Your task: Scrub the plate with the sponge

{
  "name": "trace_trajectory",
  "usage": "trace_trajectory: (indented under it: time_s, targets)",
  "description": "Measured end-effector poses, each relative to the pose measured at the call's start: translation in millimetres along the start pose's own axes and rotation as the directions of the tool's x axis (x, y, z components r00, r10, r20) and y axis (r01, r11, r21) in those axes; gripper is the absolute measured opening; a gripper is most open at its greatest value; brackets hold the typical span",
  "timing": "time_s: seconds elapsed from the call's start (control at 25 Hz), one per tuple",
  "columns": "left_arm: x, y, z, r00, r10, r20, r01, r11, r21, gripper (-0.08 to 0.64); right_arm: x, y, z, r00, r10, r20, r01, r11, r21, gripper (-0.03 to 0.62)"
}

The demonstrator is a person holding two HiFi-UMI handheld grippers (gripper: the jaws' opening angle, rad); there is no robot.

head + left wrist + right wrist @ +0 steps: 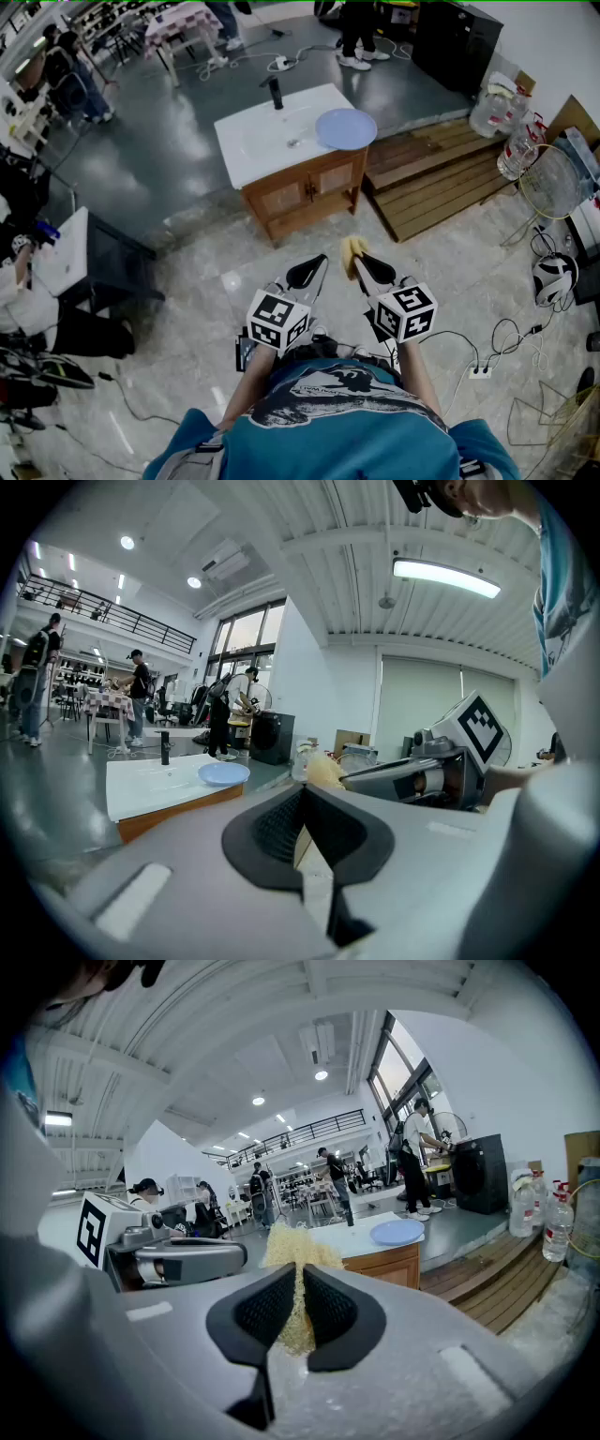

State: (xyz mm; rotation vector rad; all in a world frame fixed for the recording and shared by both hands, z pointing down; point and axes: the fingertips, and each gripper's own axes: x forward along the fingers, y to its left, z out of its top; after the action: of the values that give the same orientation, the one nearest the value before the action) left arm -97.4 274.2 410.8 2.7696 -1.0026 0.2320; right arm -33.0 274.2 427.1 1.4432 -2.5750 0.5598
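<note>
A pale blue plate point(346, 128) lies on the right end of a white sink top point(262, 141) on a wooden cabinet, well ahead of both grippers. My right gripper point(361, 264) is shut on a yellow sponge point(352, 249); in the right gripper view the sponge point(292, 1251) sticks up between the black pads, with the plate point(397, 1232) beyond. My left gripper point(314, 272) is held beside it, shut with nothing in it point(302, 794). From the left gripper view the plate point(223, 774) is far off, and the sponge point(321, 769) shows to the right.
A black faucet point(276, 93) stands at the back of the sink top. Wooden pallets point(441, 173) lie right of the cabinet, with water jugs point(502, 103) behind. Cables and a power strip point(480, 371) trail at the right. A dark table point(103, 267) stands at the left.
</note>
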Motion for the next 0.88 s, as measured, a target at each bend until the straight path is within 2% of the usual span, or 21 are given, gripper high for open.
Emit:
trace_trajectory:
  time_s: [0.32, 0.88]
  targets:
    - [6, 18, 3, 0.999, -0.034, -0.001, 0.034, 0.999, 0.0, 0.015, 23, 2, 4, 1.0, -0.022, -0.009, 0.022, 1.0, -0.012, 0.028]
    - [1, 43, 1, 0.998, -0.056, -0.007, 0.056, 0.998, -0.019, 0.015, 42, 12, 2, 0.999, -0.036, 0.01, 0.036, 0.999, 0.029, 0.031]
